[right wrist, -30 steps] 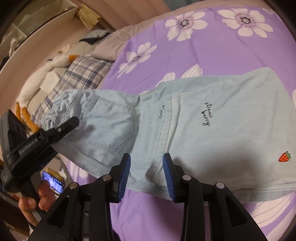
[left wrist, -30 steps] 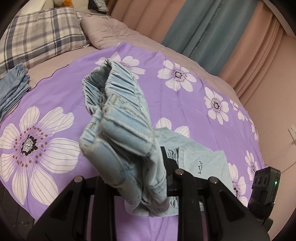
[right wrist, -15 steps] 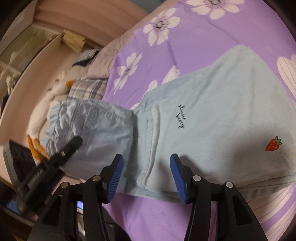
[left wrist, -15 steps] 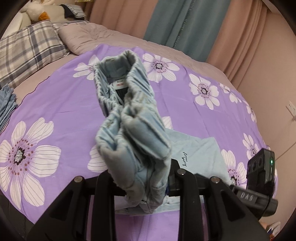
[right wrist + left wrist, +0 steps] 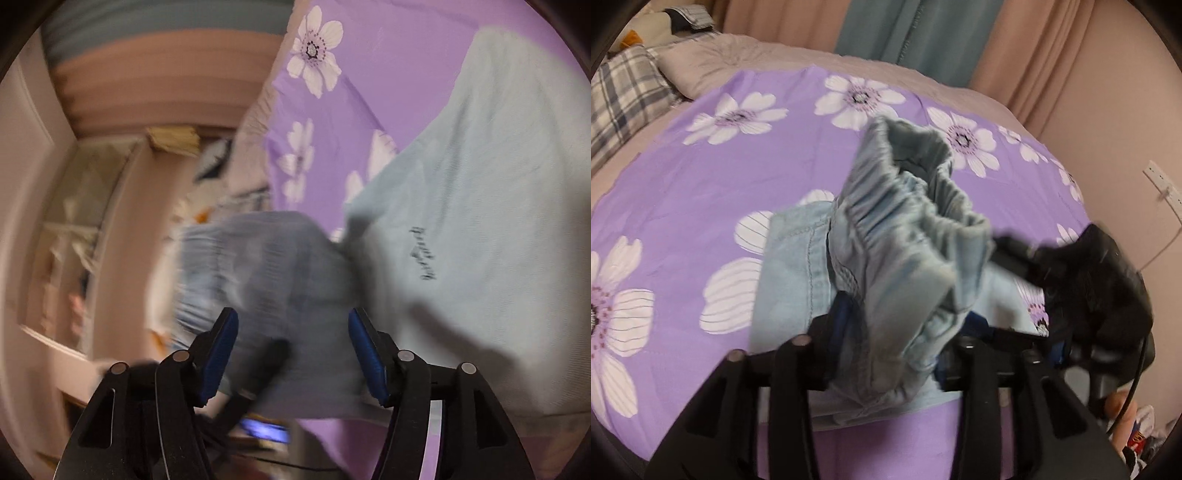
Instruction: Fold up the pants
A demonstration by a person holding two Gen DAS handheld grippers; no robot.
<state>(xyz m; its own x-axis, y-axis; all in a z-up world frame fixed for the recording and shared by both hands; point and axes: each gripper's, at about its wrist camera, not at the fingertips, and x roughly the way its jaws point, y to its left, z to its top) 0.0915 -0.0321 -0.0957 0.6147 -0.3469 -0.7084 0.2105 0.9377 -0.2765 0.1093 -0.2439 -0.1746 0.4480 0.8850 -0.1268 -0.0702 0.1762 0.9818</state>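
The light blue denim pants (image 5: 897, 243) lie on the purple flowered bedsheet (image 5: 683, 192). My left gripper (image 5: 905, 332) is shut on their bunched elastic waistband and holds it lifted over the legs. In the right wrist view the pants' legs (image 5: 480, 206) lie flat with small dark script on them, and the lifted waistband (image 5: 266, 266) hangs blurred in front of my right gripper (image 5: 293, 354). The right gripper is open and empty, its blue pads (image 5: 218, 350) wide apart, just before the cloth. It also shows in the left wrist view (image 5: 1100, 280) as a dark blurred shape on the right.
A plaid pillow (image 5: 620, 96) and a grey pillow (image 5: 701, 62) lie at the bed's far left. Teal and pink curtains (image 5: 923, 33) hang behind the bed. A wall with a socket (image 5: 1160, 184) stands on the right. A shelf unit (image 5: 85, 221) shows blurred beyond the bed's edge.
My left gripper has swung the waistband rightward over the legs. My right gripper has opened wider and rolled, closing on the waistband from the right.
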